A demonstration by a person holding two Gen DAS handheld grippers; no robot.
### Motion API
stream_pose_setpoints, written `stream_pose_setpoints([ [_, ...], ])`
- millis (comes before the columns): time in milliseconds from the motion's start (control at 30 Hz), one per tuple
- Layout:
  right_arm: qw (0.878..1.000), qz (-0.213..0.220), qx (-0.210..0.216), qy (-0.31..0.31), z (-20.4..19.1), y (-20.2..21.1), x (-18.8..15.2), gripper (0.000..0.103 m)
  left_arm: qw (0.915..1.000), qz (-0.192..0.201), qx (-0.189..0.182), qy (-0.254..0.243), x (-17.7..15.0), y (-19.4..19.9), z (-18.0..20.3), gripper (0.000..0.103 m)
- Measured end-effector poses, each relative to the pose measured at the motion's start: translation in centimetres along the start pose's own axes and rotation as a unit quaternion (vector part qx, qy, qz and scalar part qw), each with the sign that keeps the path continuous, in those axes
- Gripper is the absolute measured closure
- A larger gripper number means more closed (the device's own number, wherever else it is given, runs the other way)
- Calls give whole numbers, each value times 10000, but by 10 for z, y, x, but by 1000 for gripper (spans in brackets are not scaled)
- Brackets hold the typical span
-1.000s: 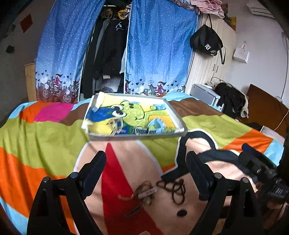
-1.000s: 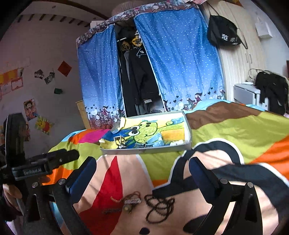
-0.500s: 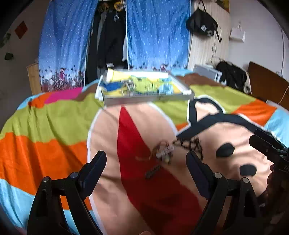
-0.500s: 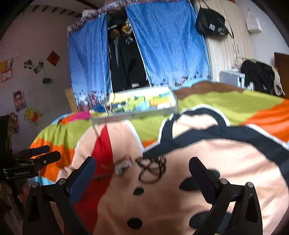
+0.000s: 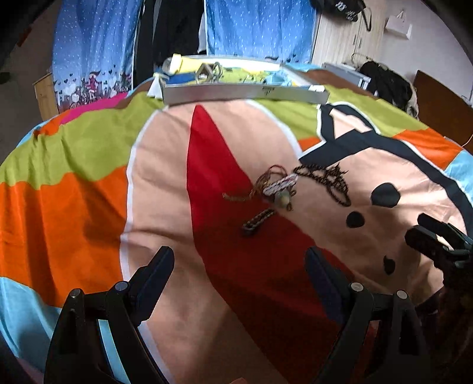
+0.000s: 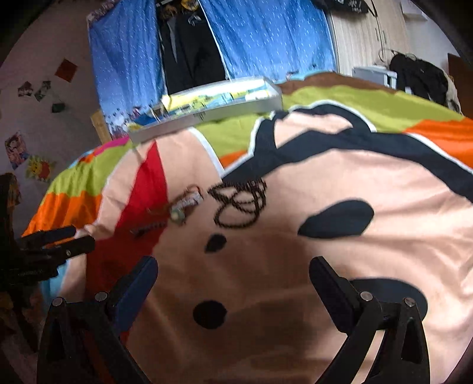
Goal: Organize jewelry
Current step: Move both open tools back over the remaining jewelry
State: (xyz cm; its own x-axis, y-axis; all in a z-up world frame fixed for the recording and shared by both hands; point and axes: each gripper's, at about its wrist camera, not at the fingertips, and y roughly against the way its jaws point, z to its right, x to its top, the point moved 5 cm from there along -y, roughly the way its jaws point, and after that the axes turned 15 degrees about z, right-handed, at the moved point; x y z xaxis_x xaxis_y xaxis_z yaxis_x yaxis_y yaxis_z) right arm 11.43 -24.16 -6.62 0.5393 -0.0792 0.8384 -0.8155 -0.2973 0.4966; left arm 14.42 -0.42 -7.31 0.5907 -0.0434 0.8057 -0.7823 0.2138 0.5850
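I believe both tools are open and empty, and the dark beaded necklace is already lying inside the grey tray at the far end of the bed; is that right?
Not quite. Both the left tool and right tool are open and empty, but the dark beaded necklace lies on the bedspread, well short of the grey tray. The right wrist view shows this clearly.

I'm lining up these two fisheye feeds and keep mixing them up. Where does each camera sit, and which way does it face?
Left wrist: sits behind the open left gripper, looking across the bedspread at the dark bead necklace and the tray; the right gripper shows at the right edge.
Right wrist: sits behind the open right gripper, facing the same way; the left gripper shows at the left edge.
Shared: the necklace, the tray, the blue curtains.
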Motion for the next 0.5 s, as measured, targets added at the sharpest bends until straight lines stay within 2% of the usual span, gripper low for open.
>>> stream_pose_setpoints([
  [233,9996,-259,-141,-27,3,-12,-15,0,9992,-136,63,362,-1,-17,-16,17],
  [500,9989,-394,-254,-50,5,-25,-20,0,9986,-227,16,471,-1,-26,-18,17],
])
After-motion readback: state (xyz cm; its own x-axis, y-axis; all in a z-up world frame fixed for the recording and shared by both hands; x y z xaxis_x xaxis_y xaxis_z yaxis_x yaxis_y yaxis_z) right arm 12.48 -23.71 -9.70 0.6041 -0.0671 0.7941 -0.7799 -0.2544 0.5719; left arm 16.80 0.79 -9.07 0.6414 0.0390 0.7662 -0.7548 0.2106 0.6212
